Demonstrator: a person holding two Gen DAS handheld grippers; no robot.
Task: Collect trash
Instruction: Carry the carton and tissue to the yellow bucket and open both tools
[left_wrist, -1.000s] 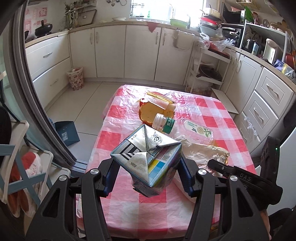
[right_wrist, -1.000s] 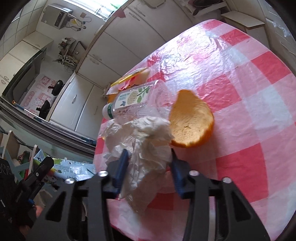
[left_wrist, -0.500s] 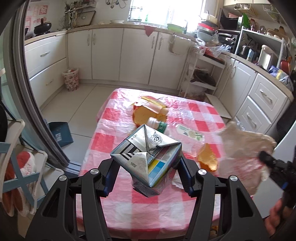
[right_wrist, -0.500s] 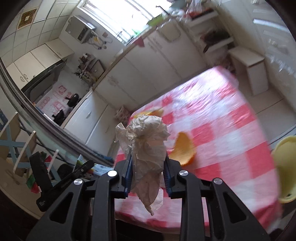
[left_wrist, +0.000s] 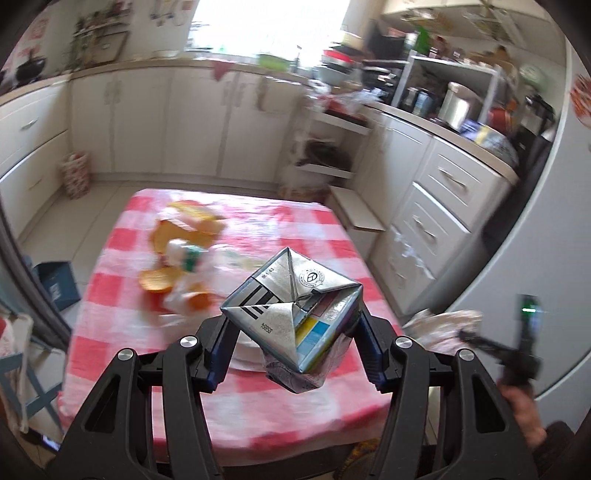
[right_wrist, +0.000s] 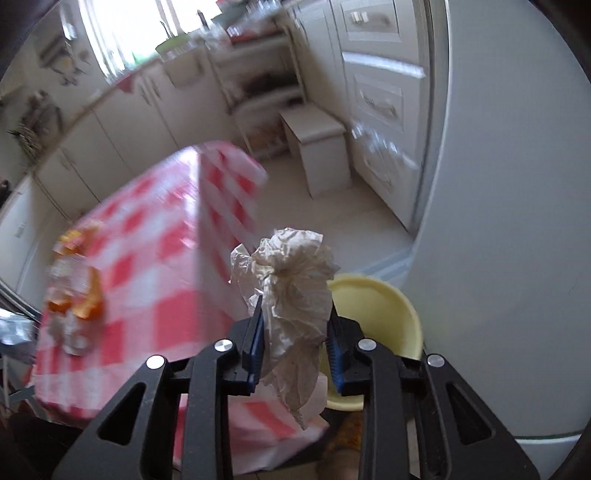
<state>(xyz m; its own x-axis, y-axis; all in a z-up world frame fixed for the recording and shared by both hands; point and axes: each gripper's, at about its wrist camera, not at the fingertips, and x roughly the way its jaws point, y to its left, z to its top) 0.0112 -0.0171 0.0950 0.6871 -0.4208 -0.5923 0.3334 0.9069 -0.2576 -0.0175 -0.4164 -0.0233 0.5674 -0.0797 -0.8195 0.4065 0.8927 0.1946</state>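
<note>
One yellow bin (right_wrist: 373, 314) is seen on the floor beside the checked surface (right_wrist: 155, 280); what it holds cannot be told. One crumpled paper wad (right_wrist: 295, 291) is clamped in the right gripper (right_wrist: 295, 347), whose jaws have just been opening slightly, above the bin's rim. One flattened carton (left_wrist: 295, 310) is grasped in the left gripper (left_wrist: 293, 350) over the surface, where blurred peels and one bottle (left_wrist: 188, 258) are left.
</note>
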